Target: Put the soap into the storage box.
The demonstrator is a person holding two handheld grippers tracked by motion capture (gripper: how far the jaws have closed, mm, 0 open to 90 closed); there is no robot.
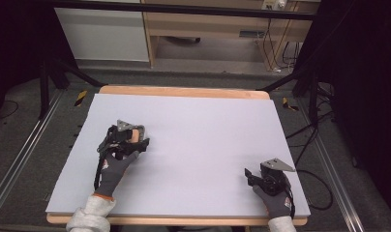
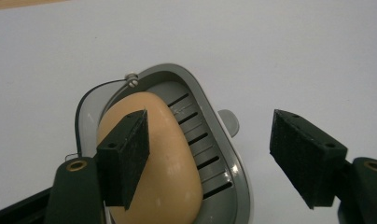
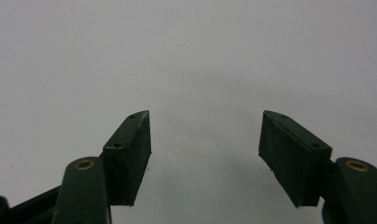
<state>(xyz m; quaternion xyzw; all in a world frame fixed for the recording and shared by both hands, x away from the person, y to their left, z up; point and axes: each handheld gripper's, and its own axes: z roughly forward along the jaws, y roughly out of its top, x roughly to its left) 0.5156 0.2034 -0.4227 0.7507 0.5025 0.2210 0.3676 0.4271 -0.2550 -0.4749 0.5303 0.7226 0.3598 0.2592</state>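
A tan oval soap bar [image 2: 163,158] lies in a grey slotted soap dish [image 2: 221,154] on the white tabletop. A thin black cord [image 2: 86,95] with a small white bead curves along the dish's left rim. My left gripper [image 2: 210,121] is open above the dish: one jaw sits over the soap, the other stands past the dish's right rim. In the high view the left gripper [image 1: 132,139] is at the table's left, with a bit of the soap [image 1: 133,135] showing under it. My right gripper [image 3: 205,116] is open over bare table, and the high view shows it [image 1: 250,175] near the front right corner.
A white sheet [image 1: 193,125] covers the wooden table [image 1: 184,91]. Beyond the far edge stand a wooden desk [image 1: 208,24], tripod legs [image 1: 53,72] and floor cables [image 1: 314,145]. Gloved hands and light sleeves enter from the bottom edge.
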